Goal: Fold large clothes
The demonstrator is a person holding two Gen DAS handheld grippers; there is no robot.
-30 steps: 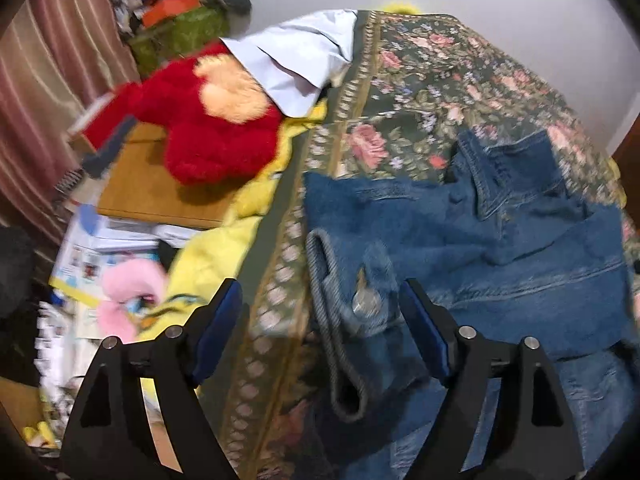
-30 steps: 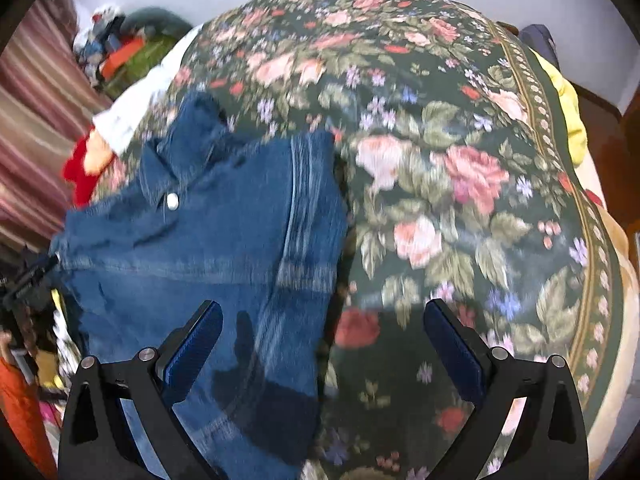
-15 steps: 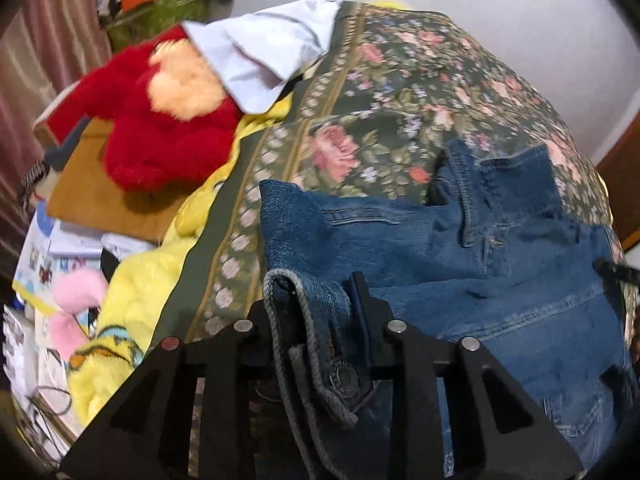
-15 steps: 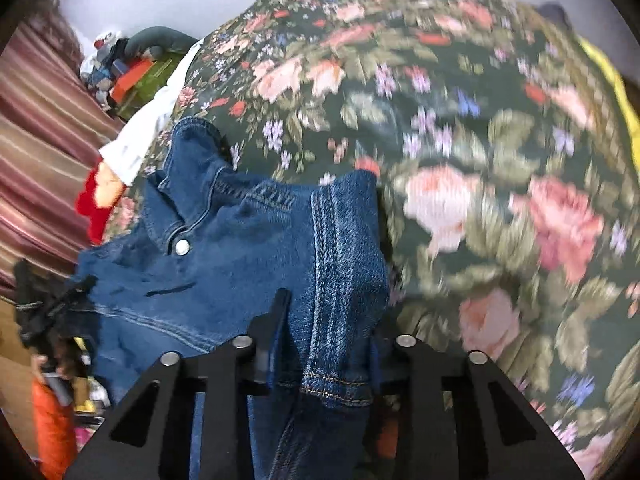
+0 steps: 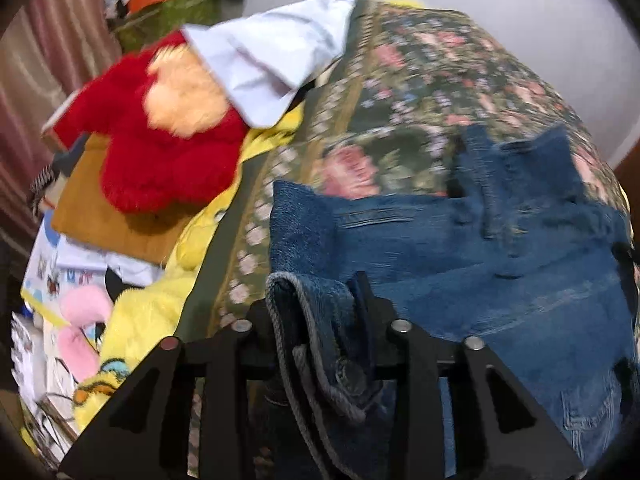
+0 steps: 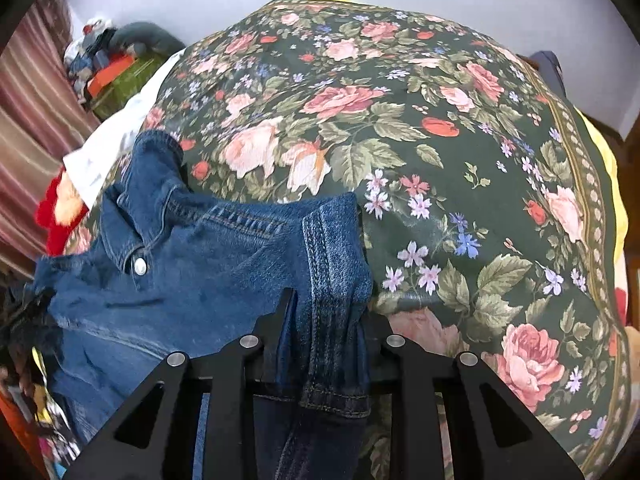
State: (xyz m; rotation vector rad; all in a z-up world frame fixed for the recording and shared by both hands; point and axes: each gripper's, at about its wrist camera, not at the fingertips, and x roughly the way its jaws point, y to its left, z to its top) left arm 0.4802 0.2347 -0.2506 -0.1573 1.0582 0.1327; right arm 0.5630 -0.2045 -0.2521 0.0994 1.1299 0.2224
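Two claws grip one denim jacket [image 5: 500, 264] spread on a bed covered by a floral bedspread [image 5: 404, 92]. Seen from the left wrist, the left claw [image 5: 320, 320] at 6 o'clock has just been easing open a little, yet its jaws still pinch a bunched cuff and sleeve of the jacket between them; the rest of the denim lies toward 3 o'clock, collar near 2. A red plush toy [image 5: 160, 152] sits at 10 o'clock beside a white cloth [image 5: 272, 56] at 11, and yellow fabric [image 5: 148, 320] hangs at 8. Seen from the right wrist, the right claw [image 6: 324, 320] at 6 o'clock has just been closing and clamps a folded seam edge of the jacket [image 6: 180, 264], whose body stretches toward 9 o'clock, its snap button [image 6: 139, 266] showing, on the bedspread [image 6: 420, 140].
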